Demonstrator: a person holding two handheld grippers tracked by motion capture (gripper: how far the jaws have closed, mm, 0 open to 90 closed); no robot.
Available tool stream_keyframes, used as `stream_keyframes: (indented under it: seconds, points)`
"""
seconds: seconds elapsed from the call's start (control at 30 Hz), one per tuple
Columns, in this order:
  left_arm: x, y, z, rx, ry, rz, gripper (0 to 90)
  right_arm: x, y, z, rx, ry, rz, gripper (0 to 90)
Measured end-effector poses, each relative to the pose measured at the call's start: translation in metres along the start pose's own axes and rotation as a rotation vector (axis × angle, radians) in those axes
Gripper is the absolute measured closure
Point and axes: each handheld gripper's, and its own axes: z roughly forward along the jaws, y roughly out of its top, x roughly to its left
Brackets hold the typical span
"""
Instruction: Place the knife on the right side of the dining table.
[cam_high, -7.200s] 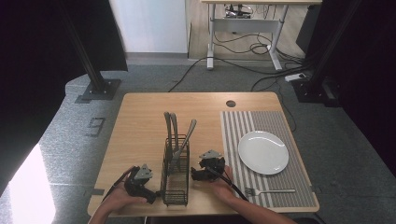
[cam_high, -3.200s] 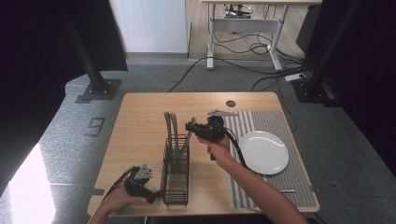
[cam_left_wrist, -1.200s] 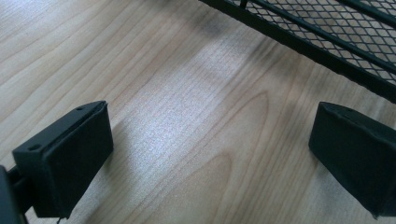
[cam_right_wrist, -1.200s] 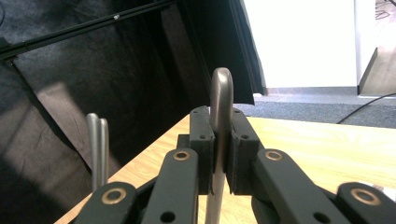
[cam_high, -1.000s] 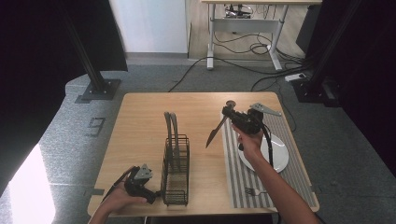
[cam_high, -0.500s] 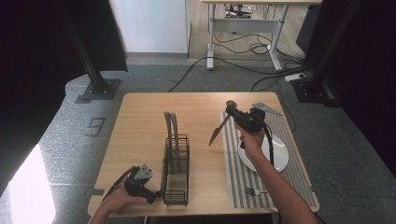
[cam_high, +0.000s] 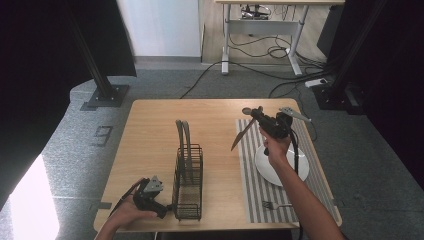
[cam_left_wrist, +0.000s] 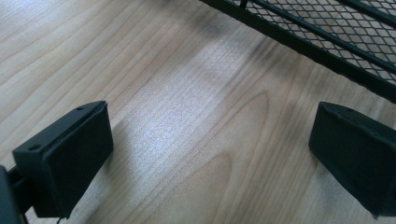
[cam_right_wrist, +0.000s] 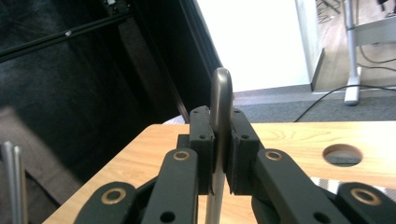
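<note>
My right gripper (cam_high: 259, 117) is shut on a metal knife (cam_high: 242, 135), held in the air over the far left part of the striped placemat (cam_high: 255, 185). The blade hangs down and to the left. In the right gripper view the knife's rounded handle end (cam_right_wrist: 220, 93) sticks up between the closed pads of the right gripper (cam_right_wrist: 220, 156). My left gripper (cam_high: 151, 194) rests on the table at the front, just left of the black mesh caddy (cam_high: 189, 175), jaws open on bare wood (cam_left_wrist: 210, 154). Two utensils (cam_high: 182, 136) stand in the caddy.
A white plate (cam_high: 285, 170) lies on the placemat under my right forearm. A fork (cam_high: 272, 205) lies near the mat's front edge. A round hole (cam_high: 246, 110) is in the tabletop near the right gripper. The caddy's mesh wall (cam_left_wrist: 327, 28) runs close past the left gripper.
The right gripper went from beside the caddy to the utensils, lifted the knife out and carried it right over the placemat; in the last second it drifted slightly right. The left gripper stayed put.
</note>
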Motion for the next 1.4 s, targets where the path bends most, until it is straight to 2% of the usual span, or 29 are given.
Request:
stream_keyframes:
  seconds: [0.1,0.4,0.87,1.2,1.4]
  points:
    - [0.0,0.0,0.0,0.0,0.0,0.0,0.0,-0.006,0.003,-0.001,-0.016,-0.019,0.0,82.7]
    - [0.0,0.0,0.0,0.0,0.001,-0.001,0.0,-0.028,0.005,0.008,-0.014,-0.081,0.019,82.7]
    - [0.0,0.0,0.0,0.0,0.001,-0.001,0.0,-0.042,0.011,0.014,-0.034,-0.123,0.02,82.7]
    - [0.0,0.0,0.0,0.0,0.001,-0.001,0.0,-0.06,0.012,0.024,-0.018,-0.173,0.028,82.7]
    - [0.0,0.0,0.0,0.0,0.001,-0.001,0.0,-0.066,0.01,0.027,-0.023,-0.184,0.039,82.6]
